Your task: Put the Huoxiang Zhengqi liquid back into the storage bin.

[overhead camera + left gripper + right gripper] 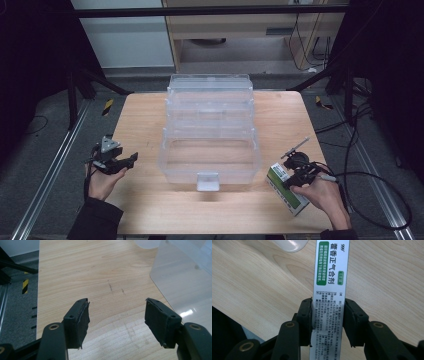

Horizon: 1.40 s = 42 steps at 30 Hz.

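My right gripper [327, 322] is clamped on the narrow edge of a small medicine box [329, 302], both pads pressing its long white side so the box stands on edge between the jaws; I judge this is a grip for lifting it off the table [145, 120] and carrying it toward the clear plastic case [209, 145] that sits open in the middle of the high view. In that view the medicine box [287, 192] lies at the lower right of the frame, near the table's front corner and just to the right of the case. The box is thin cardboard, flat and oblong, glossy white with a green label and fine print. The case is transparent, hard and stepped, with tiered trays folded back and a small latch at its front wall, likely left open so it can receive things. My left gripper [117, 315] rests at the lower left of the high view with its jaws wide apart and nothing between them, only pale, straight-grained wood under its worn black rubber pads [82, 320], waiting clear of the work.
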Motion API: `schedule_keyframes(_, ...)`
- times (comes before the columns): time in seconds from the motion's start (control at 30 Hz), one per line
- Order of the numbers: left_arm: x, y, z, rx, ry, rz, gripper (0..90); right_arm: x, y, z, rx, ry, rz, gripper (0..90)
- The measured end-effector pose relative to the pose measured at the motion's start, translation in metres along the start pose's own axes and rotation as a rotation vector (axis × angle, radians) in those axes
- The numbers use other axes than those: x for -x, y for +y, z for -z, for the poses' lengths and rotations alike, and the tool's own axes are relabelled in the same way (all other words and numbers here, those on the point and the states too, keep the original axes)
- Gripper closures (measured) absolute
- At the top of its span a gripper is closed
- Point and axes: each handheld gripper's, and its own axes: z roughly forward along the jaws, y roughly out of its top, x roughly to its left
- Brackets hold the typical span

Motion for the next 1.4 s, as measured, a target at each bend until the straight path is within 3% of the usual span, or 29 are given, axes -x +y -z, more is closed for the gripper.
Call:
schedule_keyframes(0.23, 0.000, 0.000, 0.000, -0.006, 0.000, -0.005, 35.2, 0.000, 0.002, -0.002, -0.019, 0.000, 0.001, 61.4)
schedule_keyframes(0.43, 0.000, 0.000, -0.001, -0.009, -0.001, -0.008, 35.2, 0.000, 0.003, -0.002, -0.035, 0.000, -0.027, 63.6)
schedule_keyframes(0.67, 0.001, -0.001, -0.001, -0.017, 0.001, -0.014, 35.2, 0.001, 0.005, -0.001, -0.038, -0.011, -0.018, 64.0)
schedule_keyframes(1.03, 0.001, -0.002, -0.002, -0.020, 0.000, -0.012, 34.8, 0.006, 0.006, 0.026, 0.101, -0.059, -0.038, 64.0)
schedule_keyframes(1.4, 0.001, -0.002, -0.002, -0.029, 0.000, -0.020, 34.6, 0.007, 0.013, 0.055, 0.245, -0.070, -0.050, 64.1)
